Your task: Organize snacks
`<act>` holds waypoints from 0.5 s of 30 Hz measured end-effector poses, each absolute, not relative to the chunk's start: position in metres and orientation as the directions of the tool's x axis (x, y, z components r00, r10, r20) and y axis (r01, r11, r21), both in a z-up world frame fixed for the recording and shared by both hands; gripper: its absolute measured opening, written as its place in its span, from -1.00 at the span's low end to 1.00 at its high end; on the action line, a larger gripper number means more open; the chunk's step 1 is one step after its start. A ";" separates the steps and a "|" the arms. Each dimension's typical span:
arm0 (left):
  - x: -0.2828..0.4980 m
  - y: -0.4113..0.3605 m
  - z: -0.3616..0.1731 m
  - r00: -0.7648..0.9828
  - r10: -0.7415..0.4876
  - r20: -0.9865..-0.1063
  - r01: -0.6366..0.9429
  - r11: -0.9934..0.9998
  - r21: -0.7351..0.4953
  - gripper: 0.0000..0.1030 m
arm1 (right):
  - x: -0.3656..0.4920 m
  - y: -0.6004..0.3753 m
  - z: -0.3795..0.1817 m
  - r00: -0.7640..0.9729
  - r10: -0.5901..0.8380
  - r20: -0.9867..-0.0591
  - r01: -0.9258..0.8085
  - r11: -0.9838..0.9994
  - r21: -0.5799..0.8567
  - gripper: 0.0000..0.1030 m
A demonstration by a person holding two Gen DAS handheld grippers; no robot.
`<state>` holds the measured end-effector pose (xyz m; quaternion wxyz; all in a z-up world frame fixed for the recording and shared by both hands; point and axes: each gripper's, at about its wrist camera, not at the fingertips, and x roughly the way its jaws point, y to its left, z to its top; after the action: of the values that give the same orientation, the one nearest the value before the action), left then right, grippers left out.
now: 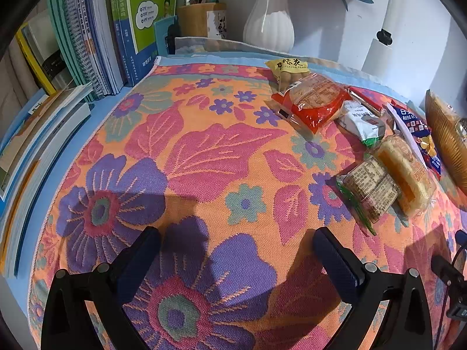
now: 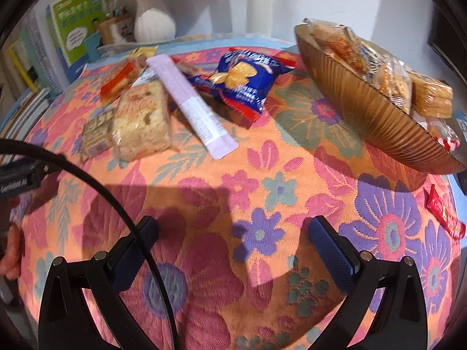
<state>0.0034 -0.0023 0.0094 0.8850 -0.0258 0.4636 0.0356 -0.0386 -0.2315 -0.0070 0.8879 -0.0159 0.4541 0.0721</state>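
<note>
Several wrapped snacks lie on the floral cloth. In the right wrist view I see a blue cracker bag (image 2: 242, 83), a long pink stick pack (image 2: 191, 102), a puffed rice cake (image 2: 141, 119) and a red packet (image 2: 119, 80). A ribbed golden basket (image 2: 367, 110) at the right holds several snacks. In the left wrist view a red pastry pack (image 1: 313, 102), a yellow peanut bag (image 1: 287, 68), a white-green pack (image 1: 363, 124) and a rice cake (image 1: 404, 172) lie at the right. My left gripper (image 1: 236, 250) and right gripper (image 2: 233, 239) are both open and empty above the cloth.
Books (image 1: 87, 43), a wooden pen holder (image 1: 201, 19) and a white vase (image 1: 268, 23) stand at the back. A small red packet (image 2: 445, 215) lies at the cloth's right edge. A black cable (image 2: 116, 204) crosses the right wrist view's left side.
</note>
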 end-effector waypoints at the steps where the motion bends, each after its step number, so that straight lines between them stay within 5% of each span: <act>1: 0.004 -0.002 0.009 0.567 0.039 -0.823 -0.086 0.996 -0.012 1.00 | -0.039 -0.233 -0.007 0.573 0.123 -0.811 -0.155 0.987 0.040 1.00; 15: 0.005 -0.004 0.010 0.562 0.046 -0.826 -0.086 0.996 -0.002 1.00 | -0.044 -0.233 -0.008 0.572 0.128 -0.811 -0.196 0.980 0.016 1.00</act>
<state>0.0052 -0.0045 0.0096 0.8835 -0.0211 0.4665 0.0374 -0.0444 -0.2333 -0.0076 0.8856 -0.0378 0.4537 0.0914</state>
